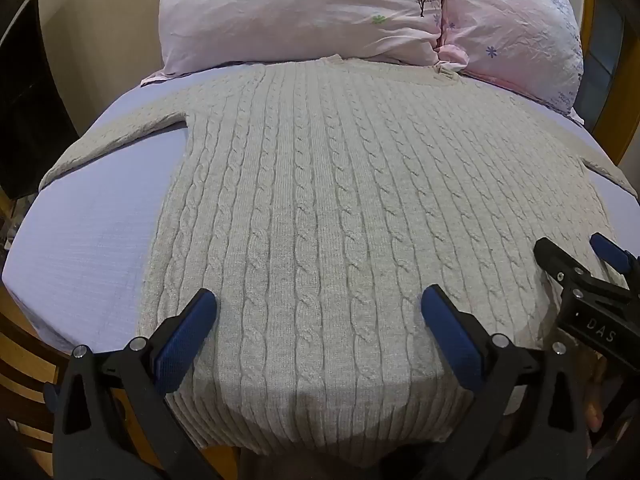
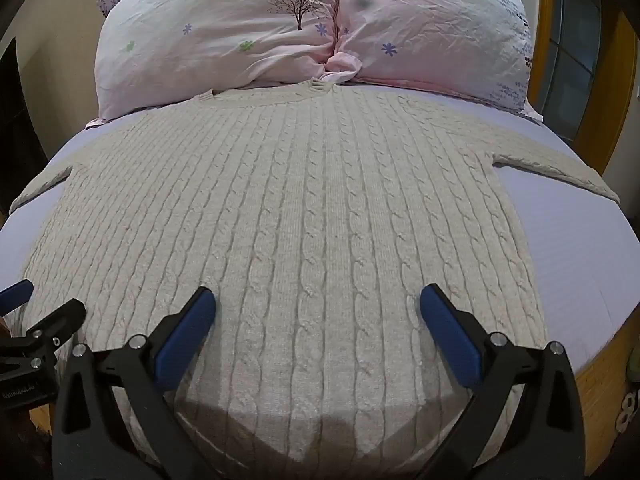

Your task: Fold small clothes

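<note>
A light grey cable-knit sweater (image 1: 320, 208) lies flat on the bed, neck toward the pillows, both sleeves spread out to the sides; it also shows in the right wrist view (image 2: 304, 220). Its ribbed hem hangs over the near bed edge. My left gripper (image 1: 318, 308) is open and empty, hovering over the hem's left part. My right gripper (image 2: 318, 308) is open and empty over the hem's right part. The right gripper also shows at the right edge of the left wrist view (image 1: 576, 256).
The sweater lies on a pale lilac bedsheet (image 1: 92, 248). Two pink floral pillows (image 1: 296, 16) stand at the head of the bed. A wooden bed frame (image 2: 600, 384) runs along the near edge and a wooden-framed window (image 2: 576, 60) is at the right.
</note>
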`<act>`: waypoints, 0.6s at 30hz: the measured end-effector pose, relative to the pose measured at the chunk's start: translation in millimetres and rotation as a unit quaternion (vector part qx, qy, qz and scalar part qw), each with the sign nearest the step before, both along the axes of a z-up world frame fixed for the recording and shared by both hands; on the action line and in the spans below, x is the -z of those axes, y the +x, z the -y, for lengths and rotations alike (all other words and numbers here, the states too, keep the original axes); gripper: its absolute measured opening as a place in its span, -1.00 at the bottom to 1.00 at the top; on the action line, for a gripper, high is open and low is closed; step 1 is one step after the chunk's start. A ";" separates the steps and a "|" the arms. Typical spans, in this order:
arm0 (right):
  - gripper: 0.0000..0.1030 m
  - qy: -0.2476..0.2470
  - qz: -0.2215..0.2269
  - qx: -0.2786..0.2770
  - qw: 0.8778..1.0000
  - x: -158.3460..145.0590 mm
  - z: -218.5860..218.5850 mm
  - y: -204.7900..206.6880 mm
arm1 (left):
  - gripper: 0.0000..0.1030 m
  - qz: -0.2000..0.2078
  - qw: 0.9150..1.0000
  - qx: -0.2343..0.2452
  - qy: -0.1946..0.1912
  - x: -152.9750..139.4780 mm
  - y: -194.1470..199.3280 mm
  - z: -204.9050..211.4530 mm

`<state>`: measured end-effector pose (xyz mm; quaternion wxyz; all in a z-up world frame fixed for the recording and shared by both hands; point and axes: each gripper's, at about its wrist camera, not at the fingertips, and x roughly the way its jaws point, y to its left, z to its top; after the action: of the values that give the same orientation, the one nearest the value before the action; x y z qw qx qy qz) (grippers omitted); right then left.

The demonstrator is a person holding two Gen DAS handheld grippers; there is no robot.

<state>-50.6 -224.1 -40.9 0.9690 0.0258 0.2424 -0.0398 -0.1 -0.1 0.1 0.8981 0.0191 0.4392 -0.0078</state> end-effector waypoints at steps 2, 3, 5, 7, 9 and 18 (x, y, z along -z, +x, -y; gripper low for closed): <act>0.97 -0.001 0.000 0.000 1.000 0.0 -0.1 0.0 | 0.97 0.000 1.000 0.000 -0.002 -0.1 0.1 -0.2; 0.97 -0.001 0.000 0.000 1.000 0.0 0.0 0.0 | 0.97 0.000 1.000 0.000 -0.002 0.0 0.0 -0.2; 0.97 -0.001 0.000 0.000 1.000 -0.1 0.1 -0.1 | 0.97 0.000 1.000 0.000 -0.002 0.0 0.0 -0.2; 0.97 -0.001 0.000 0.000 1.000 -0.2 0.2 -0.3 | 0.97 0.000 1.000 0.000 -0.002 -0.1 0.0 -0.1; 0.97 0.000 0.001 0.000 1.000 -0.3 0.3 -0.5 | 0.97 0.001 1.000 0.000 -0.002 -0.1 0.0 -0.2; 0.97 -0.001 0.001 0.000 1.000 0.0 -0.1 0.0 | 0.97 0.001 1.000 0.000 -0.002 -0.1 -0.1 -0.2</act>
<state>-50.6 -224.0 -40.8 0.9692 0.0248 0.2417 -0.0404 -0.2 0.0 0.2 0.8988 0.0172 0.4380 -0.0086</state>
